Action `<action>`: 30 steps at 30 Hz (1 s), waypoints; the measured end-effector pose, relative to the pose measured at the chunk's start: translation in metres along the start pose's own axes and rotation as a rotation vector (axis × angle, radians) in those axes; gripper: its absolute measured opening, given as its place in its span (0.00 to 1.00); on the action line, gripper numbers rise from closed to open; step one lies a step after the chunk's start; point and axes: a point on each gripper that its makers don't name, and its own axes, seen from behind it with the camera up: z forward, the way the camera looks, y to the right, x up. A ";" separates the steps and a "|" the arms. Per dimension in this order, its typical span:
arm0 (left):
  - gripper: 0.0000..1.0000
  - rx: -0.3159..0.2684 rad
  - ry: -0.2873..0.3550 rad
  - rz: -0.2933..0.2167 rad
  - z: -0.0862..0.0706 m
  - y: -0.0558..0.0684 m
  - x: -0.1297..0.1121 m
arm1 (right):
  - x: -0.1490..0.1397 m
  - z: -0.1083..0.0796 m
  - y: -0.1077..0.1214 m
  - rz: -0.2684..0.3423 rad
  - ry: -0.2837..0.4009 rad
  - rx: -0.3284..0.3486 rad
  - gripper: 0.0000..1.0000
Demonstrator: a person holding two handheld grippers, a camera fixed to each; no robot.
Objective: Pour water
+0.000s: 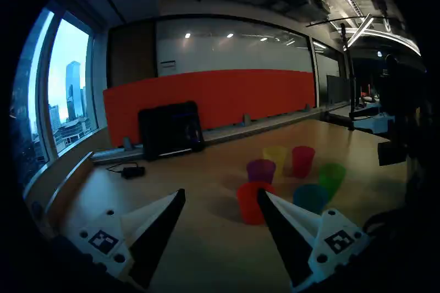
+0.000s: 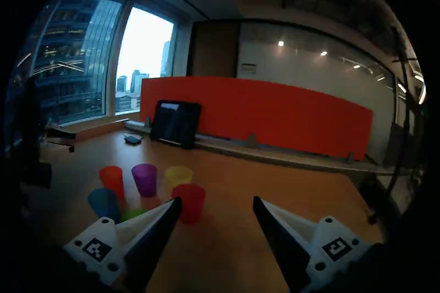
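Low in the left gripper view, the left gripper gapes wide and empty; the orange cup stands just beyond its right fingertip, other cups clustered behind, right of centre. The right gripper, bottom of the right gripper view, is equally spread, holding nothing; cups sit lower left on the table, a dark tablet beyond

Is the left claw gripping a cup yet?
No, the left claw is open and empty; the orange cup stands ahead of it.

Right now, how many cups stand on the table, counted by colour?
orange cup: 1
purple cup: 1
yellow cup: 1
red cup: 1
green cup: 1
blue cup: 1
Total: 6 cups
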 end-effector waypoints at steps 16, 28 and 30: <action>0.97 0.165 0.168 -0.079 -0.006 -0.017 0.036 | 0.035 -0.017 0.047 0.057 0.193 -0.287 1.00; 0.97 0.264 0.211 -0.126 -0.014 -0.029 0.049 | 0.048 -0.034 0.058 0.120 0.267 -0.356 1.00; 0.97 0.270 0.213 -0.127 -0.014 -0.029 0.048 | 0.047 -0.035 0.058 0.129 0.268 -0.356 1.00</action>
